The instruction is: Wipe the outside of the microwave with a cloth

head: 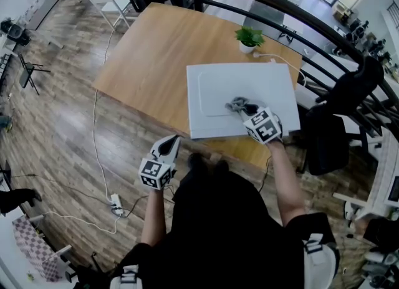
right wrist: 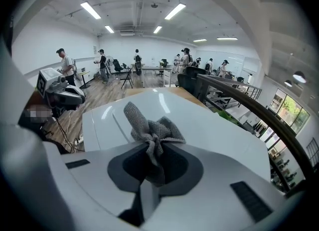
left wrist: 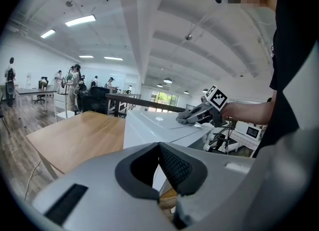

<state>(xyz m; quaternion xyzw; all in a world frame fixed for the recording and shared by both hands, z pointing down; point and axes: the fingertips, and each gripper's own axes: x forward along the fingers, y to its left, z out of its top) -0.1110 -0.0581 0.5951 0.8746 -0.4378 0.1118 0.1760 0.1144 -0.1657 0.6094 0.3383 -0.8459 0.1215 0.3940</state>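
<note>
The white microwave stands on the wooden table; I look down on its top panel. My right gripper is shut on a bunched grey cloth, which rests on the near right part of that top. In the right gripper view the cloth fans out from the jaws of this gripper onto the microwave. My left gripper hangs off the table's near edge, left of the microwave and below its top. It is shut on nothing and faces the microwave's side.
A small potted plant stands on the table behind the microwave, with a white cable beside it. A power strip and cords lie on the wooden floor at left. A dark railing and a black chair are to the right.
</note>
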